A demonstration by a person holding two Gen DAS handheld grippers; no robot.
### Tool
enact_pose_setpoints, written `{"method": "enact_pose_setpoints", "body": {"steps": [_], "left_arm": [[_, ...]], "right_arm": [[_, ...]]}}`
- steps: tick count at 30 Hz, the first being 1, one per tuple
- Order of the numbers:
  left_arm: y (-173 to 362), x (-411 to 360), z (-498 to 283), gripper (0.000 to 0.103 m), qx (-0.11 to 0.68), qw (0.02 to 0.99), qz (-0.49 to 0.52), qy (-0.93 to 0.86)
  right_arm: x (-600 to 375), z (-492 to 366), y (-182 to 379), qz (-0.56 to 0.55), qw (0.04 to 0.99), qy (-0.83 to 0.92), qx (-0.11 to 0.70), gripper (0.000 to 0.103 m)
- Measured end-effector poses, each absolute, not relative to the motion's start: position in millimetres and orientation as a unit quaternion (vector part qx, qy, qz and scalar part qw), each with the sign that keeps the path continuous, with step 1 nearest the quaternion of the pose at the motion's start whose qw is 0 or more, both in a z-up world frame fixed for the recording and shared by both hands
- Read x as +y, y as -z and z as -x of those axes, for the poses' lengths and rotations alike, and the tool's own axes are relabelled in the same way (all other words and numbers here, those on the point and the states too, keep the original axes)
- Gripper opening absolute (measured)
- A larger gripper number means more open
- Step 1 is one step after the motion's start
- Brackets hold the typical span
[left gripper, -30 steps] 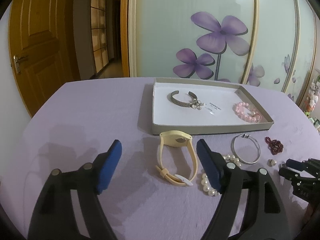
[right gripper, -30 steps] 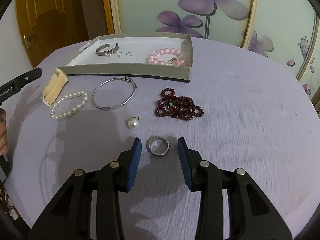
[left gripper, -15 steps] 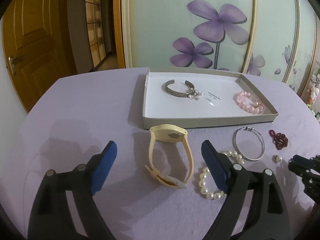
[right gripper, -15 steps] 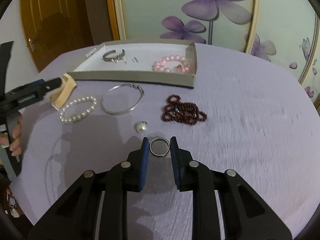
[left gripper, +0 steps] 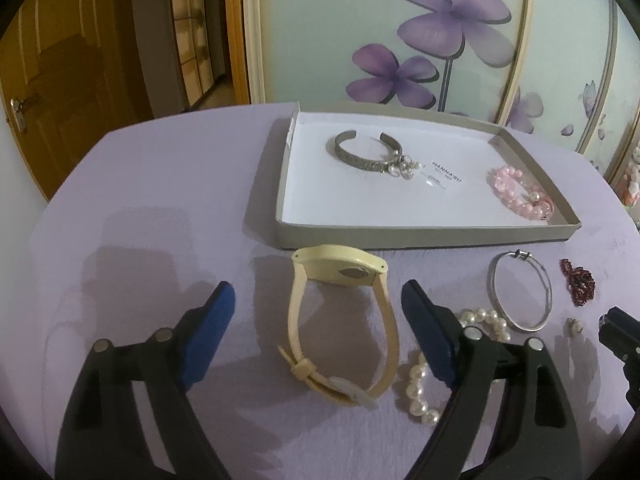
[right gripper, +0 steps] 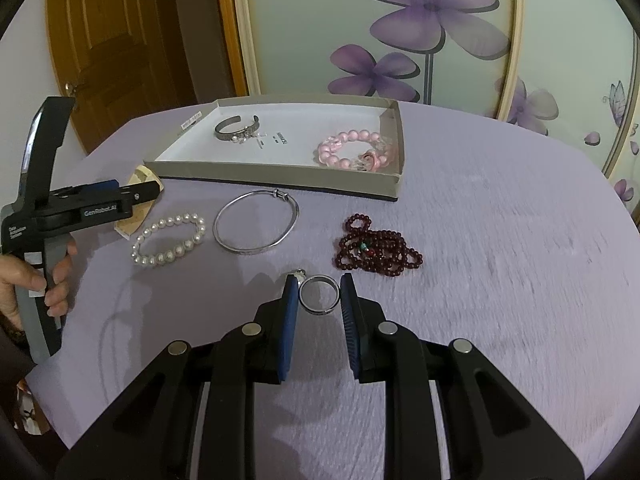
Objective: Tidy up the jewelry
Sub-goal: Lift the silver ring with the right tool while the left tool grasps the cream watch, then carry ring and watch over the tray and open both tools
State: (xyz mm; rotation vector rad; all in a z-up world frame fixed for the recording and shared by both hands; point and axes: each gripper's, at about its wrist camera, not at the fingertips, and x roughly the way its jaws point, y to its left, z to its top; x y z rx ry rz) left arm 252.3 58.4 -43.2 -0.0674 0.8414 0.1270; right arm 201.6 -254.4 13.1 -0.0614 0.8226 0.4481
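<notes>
My right gripper (right gripper: 319,294) is shut on a small silver ring (right gripper: 319,294), held between its blue pads above the purple tablecloth. My left gripper (left gripper: 316,312) is open, its blue pads either side of a cream watch (left gripper: 344,320) lying in front of the grey tray (left gripper: 400,236). The tray (right gripper: 280,178) holds a grey cuff bracelet (left gripper: 366,152) and a pink bead bracelet (left gripper: 522,192). A pearl bracelet (right gripper: 168,240), a silver bangle (right gripper: 256,222) and a dark red bead strand (right gripper: 376,246) lie on the cloth.
A small pearl pendant (left gripper: 575,325) lies near the bangle, partly hidden behind my right gripper's left finger in the right wrist view. The left gripper's body and the hand holding it (right gripper: 44,216) fill the left edge. A wooden door and flower-painted panels stand behind the round table.
The right gripper has closed from open around the ring and now grips it, lifted slightly. The left gripper has moved nearer the watch and stayed open.
</notes>
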Motion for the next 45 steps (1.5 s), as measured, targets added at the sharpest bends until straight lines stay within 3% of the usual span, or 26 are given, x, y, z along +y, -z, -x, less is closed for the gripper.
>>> {"method": "enact_pose_setpoints", "body": {"steps": [7,10,45], "left_arm": [[46.7,59.8,-254.9,0.047,0.418,0.906,0.046,-0.044],[46.0,58.4,-253.3,0.043,0.417,0.907,0.042,-0.044],[-26.4,59.9,-250.9,0.041,0.326,0.943,0.061,-0.034]], "right_arm": [[-252.2,-202.9,-14.4,0.027,0.892,-0.218,0.396,0.022],[-250.4,-202.1,-16.9,0.026,0.893,-0.221,0.392,0.022],[-231.0,-225.1,-64.0,0.029,0.919,-0.230,0.320,0.022]]}}
